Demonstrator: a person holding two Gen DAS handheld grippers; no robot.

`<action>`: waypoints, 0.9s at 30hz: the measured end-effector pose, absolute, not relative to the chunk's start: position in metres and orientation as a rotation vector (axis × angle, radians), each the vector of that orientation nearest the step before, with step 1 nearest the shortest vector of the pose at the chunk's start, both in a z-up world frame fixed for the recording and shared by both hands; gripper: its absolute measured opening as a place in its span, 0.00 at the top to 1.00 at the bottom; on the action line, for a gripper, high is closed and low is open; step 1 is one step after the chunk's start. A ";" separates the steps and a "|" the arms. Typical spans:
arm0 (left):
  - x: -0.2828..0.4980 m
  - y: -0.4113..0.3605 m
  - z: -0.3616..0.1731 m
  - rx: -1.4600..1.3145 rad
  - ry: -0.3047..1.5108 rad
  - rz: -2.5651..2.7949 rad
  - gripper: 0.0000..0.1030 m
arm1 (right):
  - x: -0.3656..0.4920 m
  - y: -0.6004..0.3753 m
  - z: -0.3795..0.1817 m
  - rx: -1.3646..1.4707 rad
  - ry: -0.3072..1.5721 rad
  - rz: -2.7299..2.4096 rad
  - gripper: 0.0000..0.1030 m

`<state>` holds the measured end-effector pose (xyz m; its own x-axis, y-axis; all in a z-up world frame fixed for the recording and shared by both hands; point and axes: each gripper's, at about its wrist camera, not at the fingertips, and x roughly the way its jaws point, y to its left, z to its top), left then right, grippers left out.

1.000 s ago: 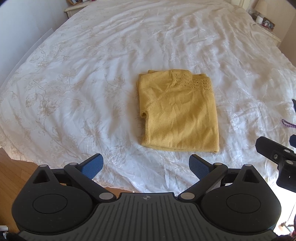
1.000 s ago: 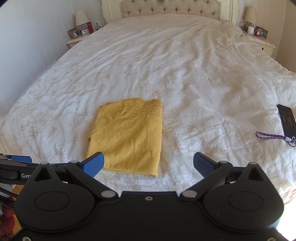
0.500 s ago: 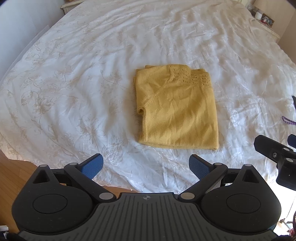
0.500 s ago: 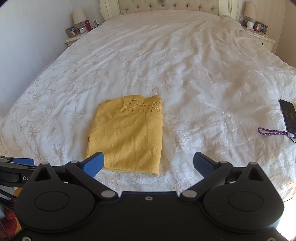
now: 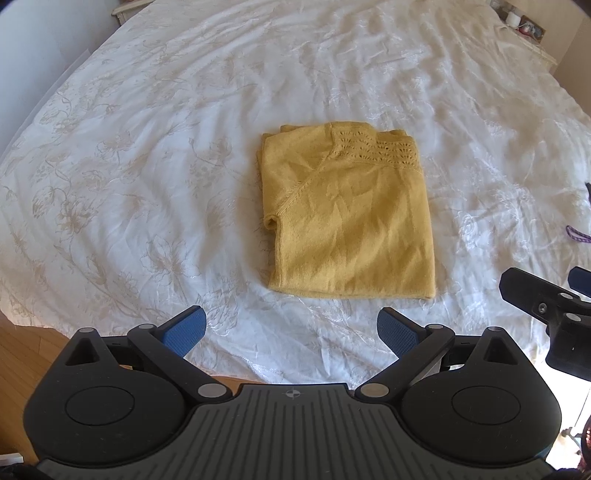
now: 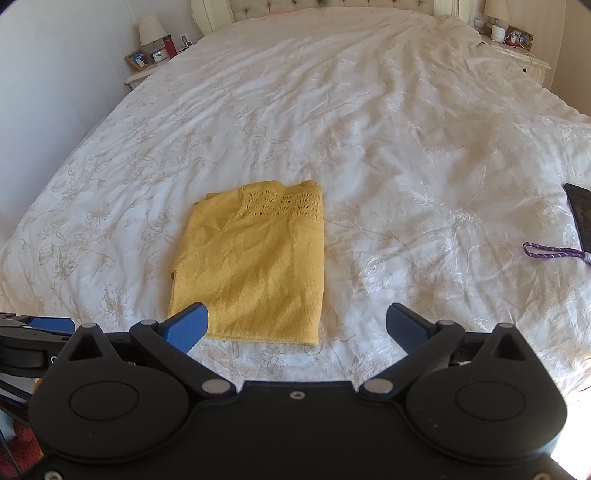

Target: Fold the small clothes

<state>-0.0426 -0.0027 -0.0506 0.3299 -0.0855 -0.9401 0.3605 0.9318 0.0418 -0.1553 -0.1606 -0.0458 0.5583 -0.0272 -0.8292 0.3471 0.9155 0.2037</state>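
On the near half of a wide bed covered by a white floral-embroidered quilt (image 5: 155,177), left wrist view: one mustard-yellow knitted garment (image 5: 347,218), folded to a flat rectangle, openwork yoke at its far edge, a diagonal seam and a small sleeve opening on its left side. Garment lies flat on the quilt, untouched. Left gripper (image 5: 291,328), black body with blue-padded fingers (image 5: 184,330), jaws spread wide, nothing between them; held above the quilt's near edge, short of the garment's near hem. Black part of the right gripper (image 5: 546,306) enters at the right edge, apart from the garment. Strip of wooden floor (image 5: 26,354) at lower left. Purple cord (image 5: 576,236) at the right edge, partly cut off.

Right wrist view: same yellow garment (image 6: 255,266), left of centre on the quilt (image 6: 388,129). Right gripper (image 6: 297,325), jaws wide apart and empty; its left blue finger (image 6: 186,326) overlaps the garment's near left corner in the picture, contact cannot be told. Purple braided cord (image 6: 550,253) and a black flat device (image 6: 581,210) on the quilt at far right, well apart from the garment. Tufted headboard (image 6: 332,5), two bedside tables, one with lamp (image 6: 150,27), red bottle (image 6: 170,47) and framed photo (image 6: 137,59). Piece of the left gripper (image 6: 33,332) at the left edge.
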 end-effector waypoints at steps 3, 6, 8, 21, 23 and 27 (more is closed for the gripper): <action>-0.039 -0.006 -0.053 0.266 1.209 -0.298 0.03 | -0.152 -0.163 -0.049 0.373 0.967 -0.222 0.01; -0.036 -0.008 -0.055 0.273 1.218 -0.300 0.03 | -0.148 -0.166 -0.052 0.380 0.977 -0.221 0.01; -0.033 -0.010 -0.058 0.277 1.226 -0.300 0.03 | -0.145 -0.168 -0.053 0.385 0.982 -0.222 0.01; -0.011 -0.015 -0.069 0.289 1.262 -0.295 0.03 | -0.121 -0.175 -0.067 0.398 1.031 -0.213 0.01; -0.007 -0.016 -0.071 0.289 1.270 -0.294 0.03 | -0.118 -0.176 -0.069 0.400 1.038 -0.212 0.01; 0.000 -0.018 -0.075 0.291 1.278 -0.290 0.03 | -0.110 -0.180 -0.073 0.403 1.052 -0.209 0.01</action>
<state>-0.0005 -0.0176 -0.0747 0.2631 -0.0509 -0.9634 0.3700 0.9276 0.0520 -0.1105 -0.1799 -0.0733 0.4846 0.0235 -0.8744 0.3561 0.9077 0.2218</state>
